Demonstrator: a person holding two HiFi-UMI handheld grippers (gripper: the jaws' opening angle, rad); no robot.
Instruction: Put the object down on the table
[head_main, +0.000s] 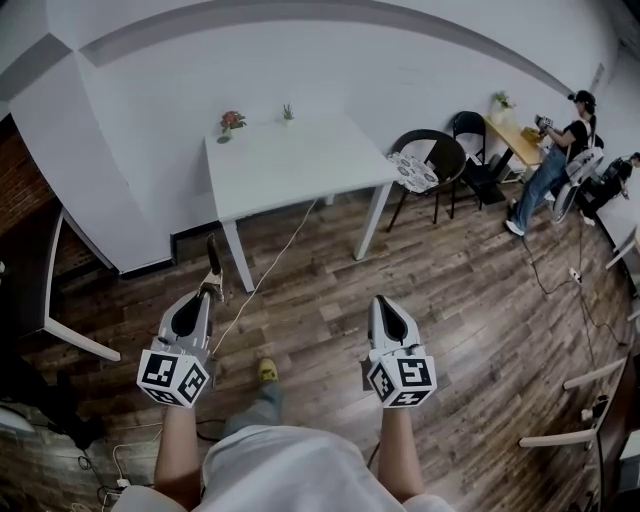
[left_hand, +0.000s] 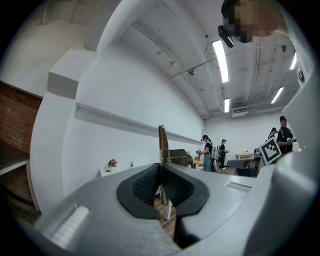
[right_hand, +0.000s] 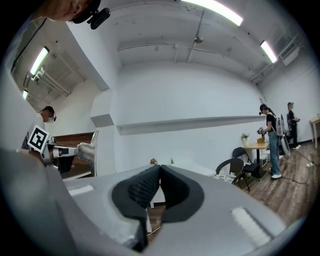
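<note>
My left gripper (head_main: 207, 292) is shut on a slim flat-bladed tool (head_main: 212, 262) that sticks out ahead of the jaws over the wooden floor. In the left gripper view the tool (left_hand: 162, 142) stands edge-on as a thin brown strip above the closed pads of that gripper (left_hand: 160, 167). My right gripper (head_main: 382, 300) is held level beside it, and its pads meet with nothing between them (right_hand: 160, 167). The right gripper view shows the tool's metal blade (right_hand: 93, 151) at the far left. The white table (head_main: 300, 165) stands ahead of both grippers, against the white wall.
A small flower pot (head_main: 232, 122) and a tiny green plant (head_main: 287, 112) sit at the table's far edge. Dark chairs (head_main: 432, 160) stand to its right, with people (head_main: 560, 150) at a wooden table beyond. A white cable (head_main: 262, 278) runs over the floor under the table.
</note>
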